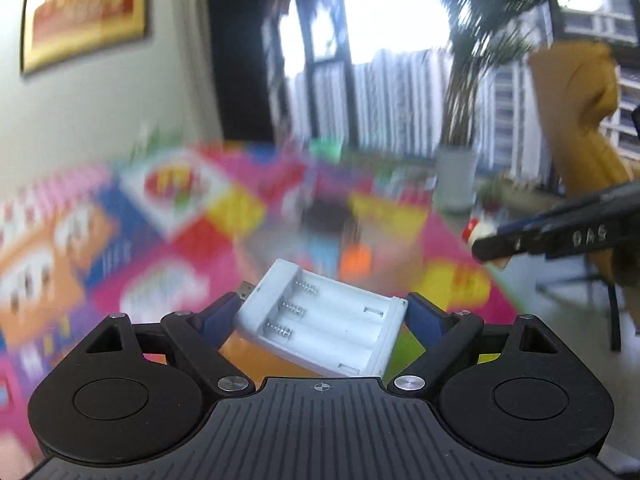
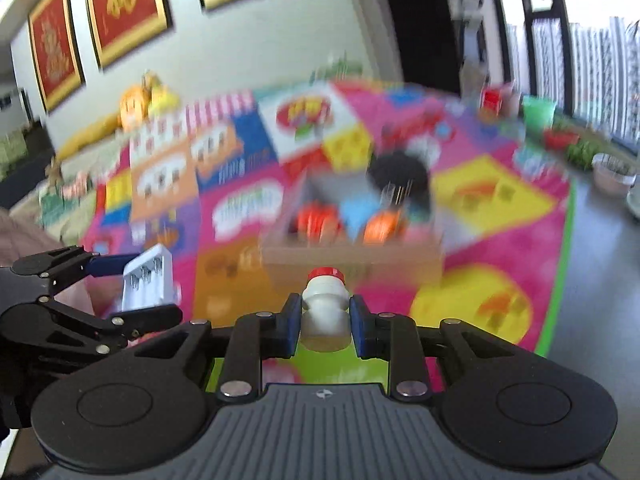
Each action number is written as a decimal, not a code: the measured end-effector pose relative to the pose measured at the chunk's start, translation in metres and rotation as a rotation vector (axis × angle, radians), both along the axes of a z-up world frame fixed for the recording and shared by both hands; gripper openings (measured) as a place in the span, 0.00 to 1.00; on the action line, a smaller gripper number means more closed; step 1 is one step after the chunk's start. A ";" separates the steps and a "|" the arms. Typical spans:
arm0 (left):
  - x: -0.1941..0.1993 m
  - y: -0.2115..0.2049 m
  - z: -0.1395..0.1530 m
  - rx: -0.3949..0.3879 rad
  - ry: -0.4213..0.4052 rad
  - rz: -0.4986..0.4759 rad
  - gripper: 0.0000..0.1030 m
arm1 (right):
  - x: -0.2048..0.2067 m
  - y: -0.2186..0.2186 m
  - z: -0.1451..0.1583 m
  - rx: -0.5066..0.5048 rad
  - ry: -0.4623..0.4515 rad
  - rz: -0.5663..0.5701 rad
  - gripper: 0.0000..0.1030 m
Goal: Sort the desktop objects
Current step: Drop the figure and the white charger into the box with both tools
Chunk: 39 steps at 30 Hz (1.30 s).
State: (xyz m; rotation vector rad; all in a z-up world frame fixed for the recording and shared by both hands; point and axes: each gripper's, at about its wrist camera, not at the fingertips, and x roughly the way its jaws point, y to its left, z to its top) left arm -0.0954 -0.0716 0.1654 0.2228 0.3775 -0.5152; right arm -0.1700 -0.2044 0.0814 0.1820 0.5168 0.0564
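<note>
My left gripper (image 1: 322,308) is shut on a white battery charger (image 1: 320,324) with three empty slots and a USB plug, held above the colourful mat. It also shows at the left of the right wrist view (image 2: 148,282). My right gripper (image 2: 325,314) is shut on a small white bottle with a red cap (image 2: 325,300), held upright in the air. That bottle and the right gripper's fingers (image 1: 560,232) show at the right of the left wrist view. A cardboard box (image 2: 352,256) with orange, blue and black items lies ahead on the mat, blurred.
A bright patterned play mat (image 2: 480,200) covers the table. Small cups and pots (image 2: 538,112) stand at its far right edge. A potted plant (image 1: 456,176) and a mustard chair (image 1: 576,120) are beyond. Framed red pictures (image 2: 124,8) hang on the wall.
</note>
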 end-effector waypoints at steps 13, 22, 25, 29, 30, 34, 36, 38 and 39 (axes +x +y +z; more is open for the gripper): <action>0.125 -0.059 0.047 -0.095 -0.033 -0.029 0.90 | 0.041 -0.034 0.052 -0.065 -0.163 -0.076 0.24; 0.223 -0.055 0.024 -0.124 0.070 0.042 0.90 | 0.123 -0.050 0.006 -0.005 -0.052 -0.074 0.24; 0.242 -0.064 0.009 -0.084 0.110 0.035 0.94 | 0.140 -0.053 -0.009 0.038 -0.023 -0.052 0.25; 0.250 -0.071 -0.010 -0.045 0.132 0.056 0.95 | 0.147 -0.050 -0.026 0.053 0.004 -0.056 0.33; 0.252 -0.072 -0.014 -0.037 0.138 0.058 0.95 | 0.147 -0.048 -0.030 0.052 0.010 -0.056 0.35; 0.248 -0.071 -0.024 -0.001 0.131 0.080 0.95 | 0.142 -0.044 -0.041 0.046 0.034 -0.063 0.39; 0.244 -0.067 -0.024 -0.006 0.135 0.092 0.97 | 0.136 -0.043 -0.043 0.055 0.038 -0.071 0.43; 0.227 -0.058 -0.026 -0.028 0.138 0.114 0.99 | 0.127 -0.040 -0.045 0.065 0.039 -0.085 0.52; 0.215 -0.053 -0.028 -0.042 0.137 0.130 1.00 | 0.121 -0.038 -0.047 0.068 0.038 -0.094 0.56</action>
